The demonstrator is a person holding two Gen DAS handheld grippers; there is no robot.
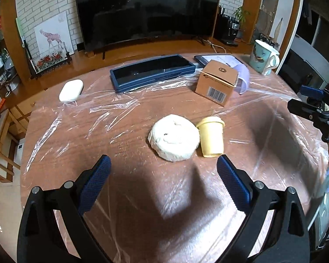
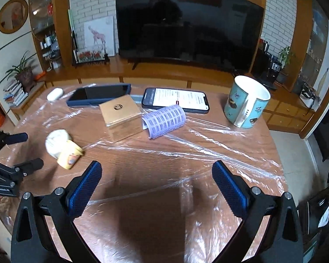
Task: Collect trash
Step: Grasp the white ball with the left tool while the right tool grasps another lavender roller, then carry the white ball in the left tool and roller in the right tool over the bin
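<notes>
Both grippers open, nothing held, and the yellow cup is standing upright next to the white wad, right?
Not quite: the yellow cup lies on its side against the white wad, as the left wrist view shows. Both the left gripper and right gripper are open and empty.

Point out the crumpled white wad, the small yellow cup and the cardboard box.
crumpled white wad (image 1: 173, 137), left wrist view, its top
small yellow cup (image 1: 211, 137), left wrist view, its side wall
cardboard box (image 2: 120, 115), right wrist view, its top face

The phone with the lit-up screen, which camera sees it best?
The right wrist view: the phone lies almost whole, screen glowing. The left wrist view shows only part of it behind the cardboard box.
</notes>
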